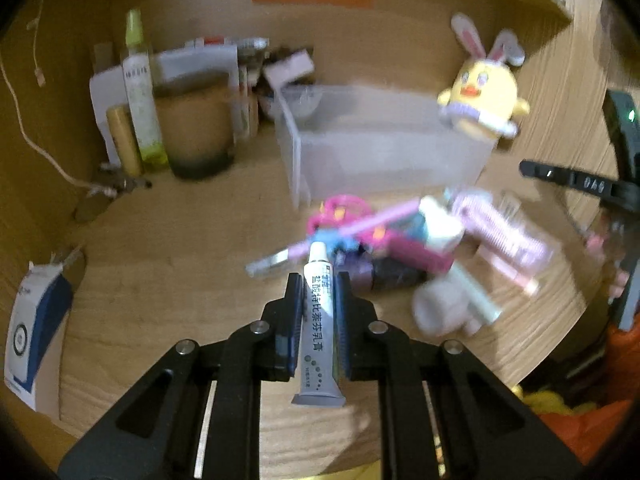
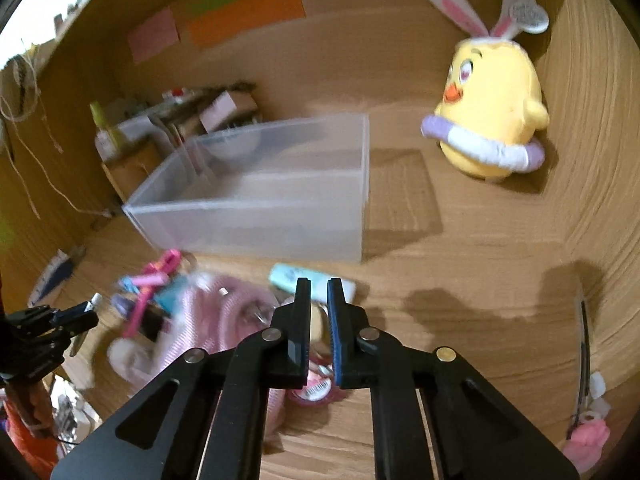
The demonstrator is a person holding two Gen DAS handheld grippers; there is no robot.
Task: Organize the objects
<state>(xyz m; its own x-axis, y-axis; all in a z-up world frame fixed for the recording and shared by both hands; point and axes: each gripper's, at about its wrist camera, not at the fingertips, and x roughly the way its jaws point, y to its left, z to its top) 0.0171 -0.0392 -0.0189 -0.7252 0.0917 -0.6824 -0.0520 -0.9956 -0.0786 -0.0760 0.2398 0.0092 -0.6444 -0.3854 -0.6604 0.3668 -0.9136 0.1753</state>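
My left tool (image 1: 317, 280) is clamped on a small white tube (image 1: 319, 320) of cream, its cap pointing toward twelve o'clock and its crimped end hanging back between the arms. My right tool (image 2: 319, 286) is pinched almost fully together on a small pale item with a pink labelled end (image 2: 316, 388); the blur keeps me from saying what it is. On the left wrist view, a clear plastic bin (image 1: 380, 144) sits on the tabletop (image 1: 160, 248) at about one o'clock from the tube, and a jumbled pile of pink toys and toiletries (image 1: 400, 240) lies between the bin and my tools. A yellow plush chick with rabbit ears (image 2: 490, 112) stands at two o'clock in the right wrist view, well apart from the bin. Bottles and a dark jar (image 1: 196, 128) cluster at ten o'clock, and a blue and white carton (image 1: 36, 332) lies at nine o'clock near the tabletop's edge.
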